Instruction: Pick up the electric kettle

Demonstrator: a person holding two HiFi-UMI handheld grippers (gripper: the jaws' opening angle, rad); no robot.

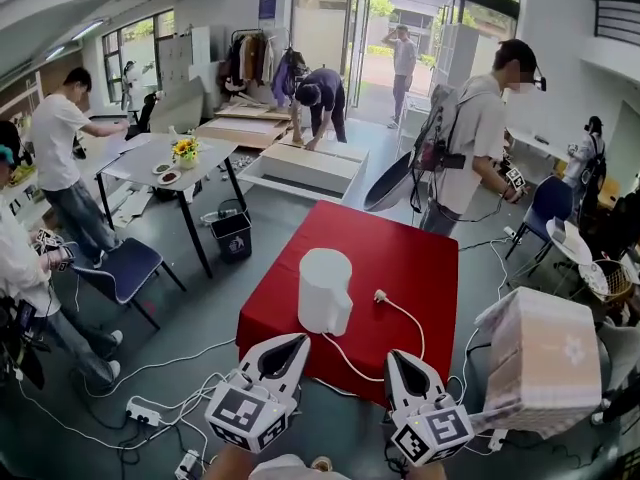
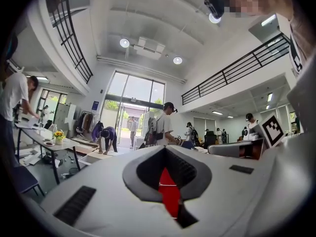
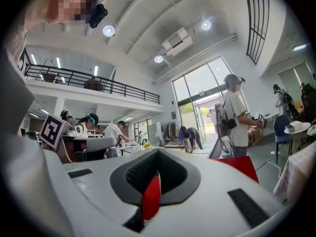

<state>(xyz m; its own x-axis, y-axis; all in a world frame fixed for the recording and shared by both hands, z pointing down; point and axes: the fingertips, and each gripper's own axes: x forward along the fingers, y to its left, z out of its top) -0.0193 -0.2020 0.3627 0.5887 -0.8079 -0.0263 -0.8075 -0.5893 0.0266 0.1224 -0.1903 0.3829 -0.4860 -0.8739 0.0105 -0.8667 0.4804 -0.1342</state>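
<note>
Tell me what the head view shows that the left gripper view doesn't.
Only the head view: the white electric kettle and its plug, lying loose beside it. Only the left gripper view: ceiling lights and a balcony railing. Both: the red table, the left gripper with jaws shut and empty, the flower table, and a person bent over boxes.
</note>
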